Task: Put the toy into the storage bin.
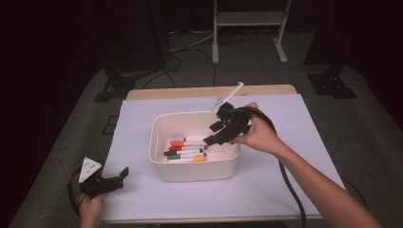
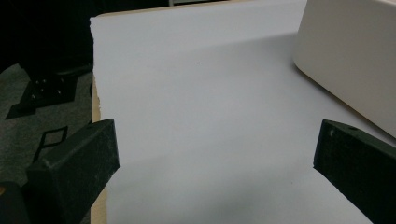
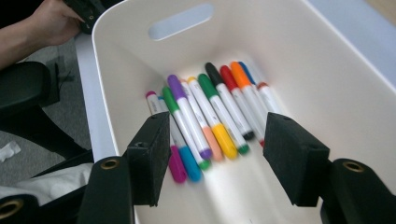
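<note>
My right claw hangs with jaws apart over the white bin; I see coloured markers lying side by side on its floor, none gripped.

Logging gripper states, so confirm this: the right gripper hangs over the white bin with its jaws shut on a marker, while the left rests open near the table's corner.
Wrong on the right gripper: the right gripper view shows its jaws open and empty above the markers in the white bin. The left gripper is open, as stated.
</note>
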Available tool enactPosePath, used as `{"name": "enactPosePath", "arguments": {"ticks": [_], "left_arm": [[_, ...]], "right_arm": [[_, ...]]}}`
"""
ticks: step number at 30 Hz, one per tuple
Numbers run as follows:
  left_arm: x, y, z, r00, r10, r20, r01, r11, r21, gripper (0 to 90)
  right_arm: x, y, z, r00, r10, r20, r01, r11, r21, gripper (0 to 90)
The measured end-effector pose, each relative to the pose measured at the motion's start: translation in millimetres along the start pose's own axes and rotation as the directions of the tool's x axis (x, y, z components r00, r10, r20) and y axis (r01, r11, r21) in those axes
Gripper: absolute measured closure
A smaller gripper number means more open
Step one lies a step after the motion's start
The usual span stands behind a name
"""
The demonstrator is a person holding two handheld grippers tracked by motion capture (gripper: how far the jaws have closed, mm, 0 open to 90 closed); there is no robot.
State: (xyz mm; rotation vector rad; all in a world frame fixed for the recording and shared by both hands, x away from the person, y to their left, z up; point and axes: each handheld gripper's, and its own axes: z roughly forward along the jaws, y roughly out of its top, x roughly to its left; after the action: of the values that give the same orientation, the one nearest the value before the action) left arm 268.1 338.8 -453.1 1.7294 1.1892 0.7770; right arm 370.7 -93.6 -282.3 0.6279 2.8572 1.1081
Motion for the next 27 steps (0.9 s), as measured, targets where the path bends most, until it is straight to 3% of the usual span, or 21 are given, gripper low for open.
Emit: {"name": "enactPosePath", "arguments": {"ticks": [4,15,22,26,27], "left_arm": [[-0.3,0.0,0.0,1.0000,-0.001,0.000,0.001,1.0000,0.001,0.0],[-0.7,-0.1,-0.4,1.0000,0.008,-0.001,-0.008,1.0000,-0.002,0.0],[-0.6,-0.2,-0.4,1.0000,0.007,-0.003,-0.007,1.0000,0.001,0.0],[-0.9,-0.3,-0.4,1.0000,0.010,-0.002,-0.010,0.9999,-0.005,0.0],[-0.9,-0.3,-0.4,1.0000,0.010,-0.002,-0.010,0.9999,-0.005,0.0]], "right_arm": [[-9.4,-20.3,-24.8,0.9982,0.051,0.030,-0.050,0.9981,-0.036,40.1],[-23.1,-77.0,-64.9,0.9844,0.145,0.099,-0.138,0.9877,-0.073,39.8],[-36.7,-127.3,-81.1,0.9628,0.237,0.129,-0.225,0.9690,-0.101,38.6],[-41.2,-155.6,-84.8,0.9463,0.293,0.137,-0.276,0.9521,-0.133,37.0],[-41.2,-155.6,-84.8,0.9463,0.293,0.137,-0.276,0.9521,-0.133,37.0]]}}
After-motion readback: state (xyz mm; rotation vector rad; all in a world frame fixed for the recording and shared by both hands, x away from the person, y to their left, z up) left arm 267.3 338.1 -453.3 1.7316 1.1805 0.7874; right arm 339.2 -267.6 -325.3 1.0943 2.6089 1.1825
